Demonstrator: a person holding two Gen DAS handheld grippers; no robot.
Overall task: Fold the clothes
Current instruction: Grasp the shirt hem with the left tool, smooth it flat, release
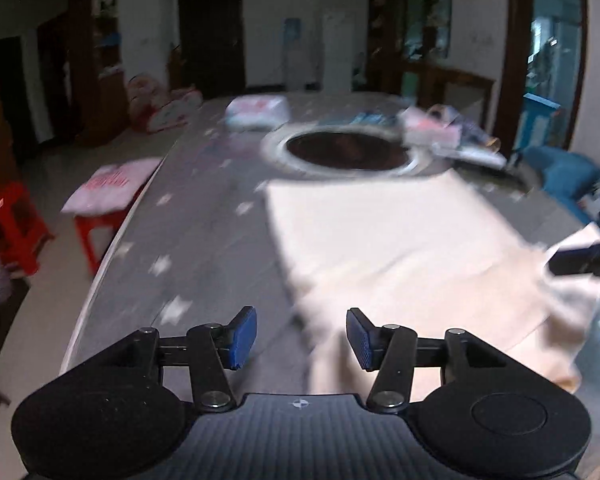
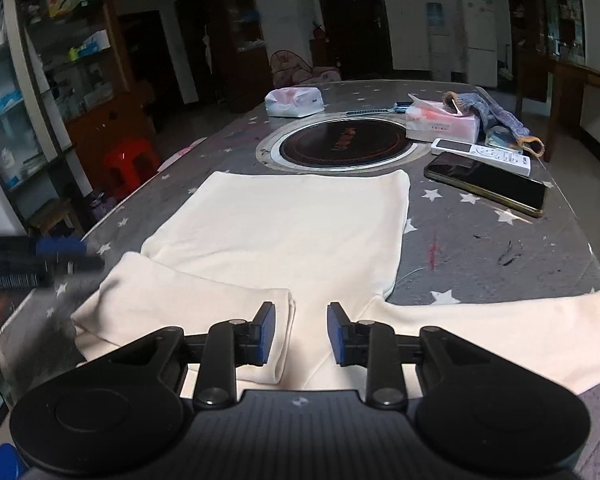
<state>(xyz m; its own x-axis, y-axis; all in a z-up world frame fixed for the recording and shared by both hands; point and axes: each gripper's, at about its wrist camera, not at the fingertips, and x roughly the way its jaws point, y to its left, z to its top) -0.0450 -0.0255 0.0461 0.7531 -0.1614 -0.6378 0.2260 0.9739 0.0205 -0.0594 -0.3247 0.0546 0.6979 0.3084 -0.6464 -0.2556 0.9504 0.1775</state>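
A cream long-sleeved top (image 2: 284,228) lies spread flat on the grey star-print tablecloth (image 2: 480,256). Its left sleeve (image 2: 180,304) is folded inward over the body, while the right sleeve (image 2: 500,332) stretches out to the right. My right gripper (image 2: 302,334) hovers open over the top's near edge, between the two sleeves, with nothing between its blue pads. My left gripper (image 1: 302,338) is open too, above the top's (image 1: 400,248) left near edge; this view is motion-blurred. It also shows as a blurred left gripper (image 2: 72,258) at the table's left side. The right gripper (image 1: 580,260) appears at the far right.
A round inset hob (image 2: 342,142) sits mid-table beyond the top. A phone (image 2: 486,182), remote (image 2: 480,154), tissue box (image 2: 440,122), knitted item (image 2: 496,114) and tissue pack (image 2: 294,102) lie at the back and right. Red stools (image 1: 16,224) stand left of the table.
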